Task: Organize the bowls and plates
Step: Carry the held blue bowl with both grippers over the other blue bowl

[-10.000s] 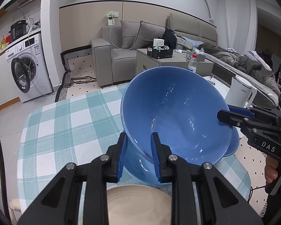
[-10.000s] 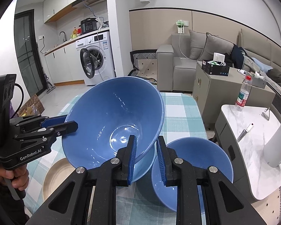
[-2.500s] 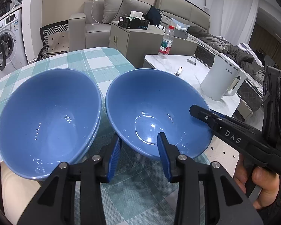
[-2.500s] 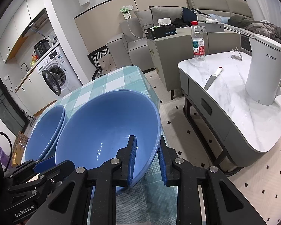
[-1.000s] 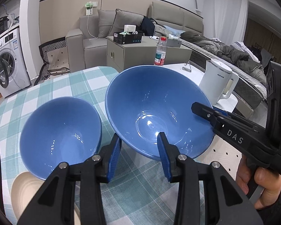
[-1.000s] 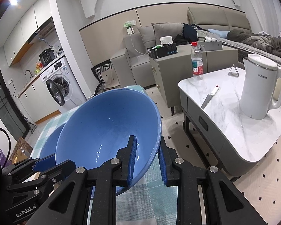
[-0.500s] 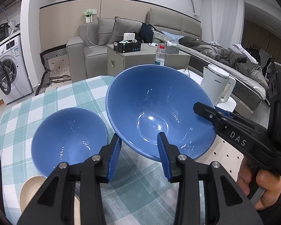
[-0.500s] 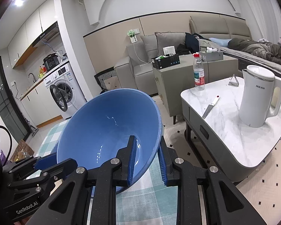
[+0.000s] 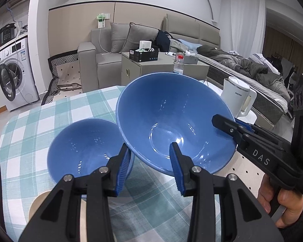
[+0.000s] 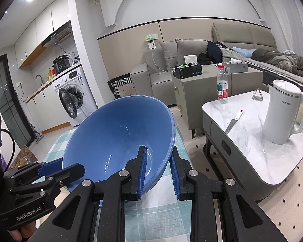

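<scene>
A large blue bowl (image 9: pixel 171 121) hangs tilted above the checked table (image 9: pixel 30 125), held by both grippers. My left gripper (image 9: pixel 149 161) grips its near rim, one finger inside and one outside. My right gripper (image 10: pixel 158 162) is shut on the opposite rim of the same bowl (image 10: pixel 119 135); it shows in the left wrist view (image 9: pixel 232 126) at the right. Another blue bowl (image 9: pixel 84 149) sits on the table below and to the left. A beige plate (image 9: pixel 35 205) lies by the near edge, partly hidden by my left gripper.
A white kettle (image 10: pixel 282 113), a knife (image 10: pixel 233 121) and a water bottle (image 10: pixel 222 86) stand on a marble side table (image 10: pixel 252 141) at the right. A sofa (image 9: pixel 103 60), a grey cabinet (image 9: pixel 151 68) and a washing machine (image 9: pixel 12 76) lie beyond the table.
The large bowl has risen higher off the table with both grippers on it. The other blue bowl and the plate stayed on the table and look smaller and farther below.
</scene>
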{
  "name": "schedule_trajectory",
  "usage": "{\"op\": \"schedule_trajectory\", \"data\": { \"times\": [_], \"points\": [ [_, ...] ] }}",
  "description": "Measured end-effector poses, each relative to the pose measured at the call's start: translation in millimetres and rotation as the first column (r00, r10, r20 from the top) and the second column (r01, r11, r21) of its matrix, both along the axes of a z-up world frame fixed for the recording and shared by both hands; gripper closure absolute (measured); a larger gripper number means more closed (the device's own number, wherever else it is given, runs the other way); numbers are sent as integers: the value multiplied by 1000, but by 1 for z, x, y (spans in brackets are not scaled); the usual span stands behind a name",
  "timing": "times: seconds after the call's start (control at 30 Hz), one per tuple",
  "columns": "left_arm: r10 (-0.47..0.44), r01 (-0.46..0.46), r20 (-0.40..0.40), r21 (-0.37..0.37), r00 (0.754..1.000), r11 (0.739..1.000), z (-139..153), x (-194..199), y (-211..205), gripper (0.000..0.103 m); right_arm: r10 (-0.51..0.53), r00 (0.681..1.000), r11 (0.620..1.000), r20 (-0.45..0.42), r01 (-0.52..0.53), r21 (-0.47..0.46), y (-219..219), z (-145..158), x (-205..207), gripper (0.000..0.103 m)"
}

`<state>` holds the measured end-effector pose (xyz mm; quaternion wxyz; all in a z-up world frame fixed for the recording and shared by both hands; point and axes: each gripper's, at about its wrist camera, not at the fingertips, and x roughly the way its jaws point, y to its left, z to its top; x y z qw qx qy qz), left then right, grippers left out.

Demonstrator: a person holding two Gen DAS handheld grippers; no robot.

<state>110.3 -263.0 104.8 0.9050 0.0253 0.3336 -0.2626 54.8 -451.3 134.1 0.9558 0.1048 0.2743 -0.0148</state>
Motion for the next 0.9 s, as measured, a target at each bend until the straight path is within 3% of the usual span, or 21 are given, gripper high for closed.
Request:
{"op": "schedule_trajectory", "data": {
  "times": [0.9],
  "points": [
    [77,-76,37,-18,996,997,12,3,62,65,107,994,992,-3,-107,-64,63,11,34,80]
  ]
}}
